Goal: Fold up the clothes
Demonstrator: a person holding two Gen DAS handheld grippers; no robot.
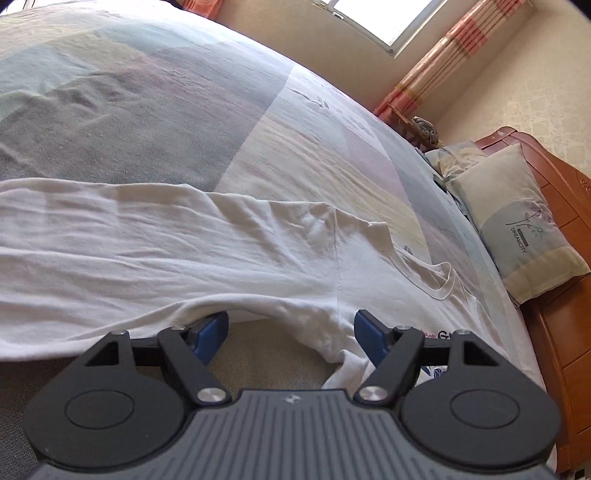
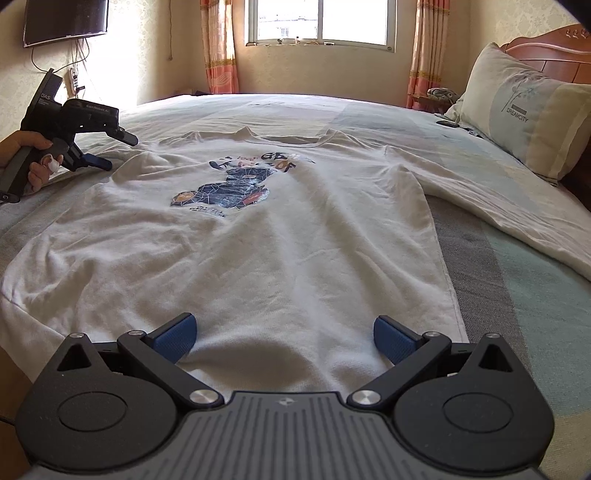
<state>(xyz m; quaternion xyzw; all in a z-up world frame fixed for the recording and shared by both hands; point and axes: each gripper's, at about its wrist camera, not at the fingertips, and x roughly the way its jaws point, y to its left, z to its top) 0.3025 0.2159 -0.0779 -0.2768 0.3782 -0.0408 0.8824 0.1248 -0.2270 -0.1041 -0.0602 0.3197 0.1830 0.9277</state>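
Note:
A white long-sleeved shirt (image 2: pixel 280 243) with a dark blue print (image 2: pixel 236 188) lies face up on the bed, collar toward the window. Its right sleeve (image 2: pixel 498 206) trails off to the right. My right gripper (image 2: pixel 284 338) is open at the hem, blue pads standing wide over the fabric without pressing on it. A hand (image 2: pixel 33 155) holds my left gripper (image 2: pixel 118 151) at the shirt's left shoulder. In the left wrist view the left gripper (image 1: pixel 291 328) is open at the shirt (image 1: pixel 184 251), by the underarm edge. One blue pad (image 1: pixel 212 330) sits partly under that edge.
The bed sheet (image 2: pixel 535 306) has pastel patches. A pillow (image 2: pixel 524 110) leans on the wooden headboard (image 2: pixel 546 48) at the right. A small dark object (image 2: pixel 447 123) lies near the pillow. A screen (image 2: pixel 64 20) hangs on the left wall, and curtains flank the window (image 2: pixel 321 20).

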